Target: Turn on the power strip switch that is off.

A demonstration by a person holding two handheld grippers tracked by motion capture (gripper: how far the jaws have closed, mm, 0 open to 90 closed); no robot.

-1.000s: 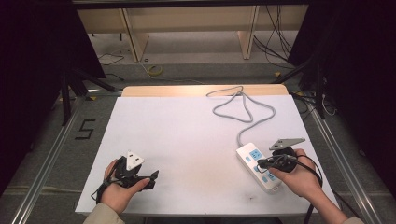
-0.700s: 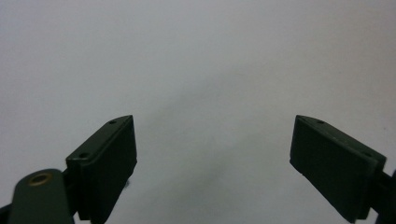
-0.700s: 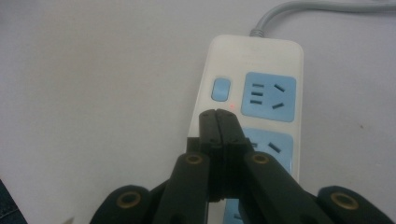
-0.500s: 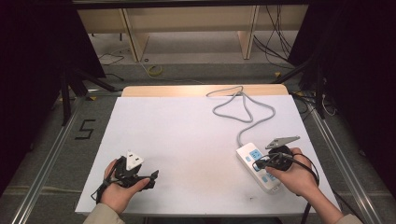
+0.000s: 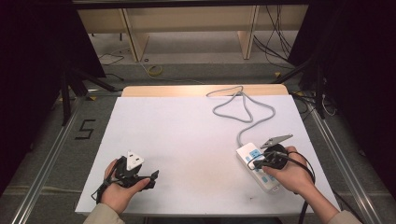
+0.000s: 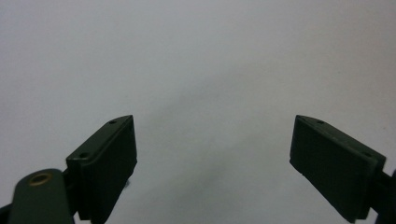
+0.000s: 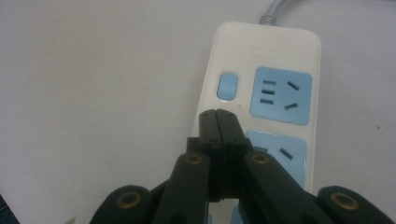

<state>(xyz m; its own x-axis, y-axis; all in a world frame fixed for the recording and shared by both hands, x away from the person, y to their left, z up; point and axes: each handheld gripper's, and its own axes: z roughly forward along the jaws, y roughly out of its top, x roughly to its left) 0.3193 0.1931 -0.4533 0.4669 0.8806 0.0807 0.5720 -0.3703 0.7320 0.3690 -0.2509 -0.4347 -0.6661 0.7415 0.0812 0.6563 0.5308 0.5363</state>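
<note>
Partly hiding the power strip [image 7: 275,93], the right claw [image 7: 217,122] is closed; left claw [image 6: 215,163] gapes.

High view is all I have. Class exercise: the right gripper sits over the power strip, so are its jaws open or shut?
Observer: Shut. In the right gripper view the right gripper has its jaws pressed together, nothing between them.
Operator: Where do the tips aim?
Observer: Just short of the blue switch on the power strip.
Operator: And the left gripper?
Observer: The left gripper is open, its jaws wide apart over the bare white table.
</note>
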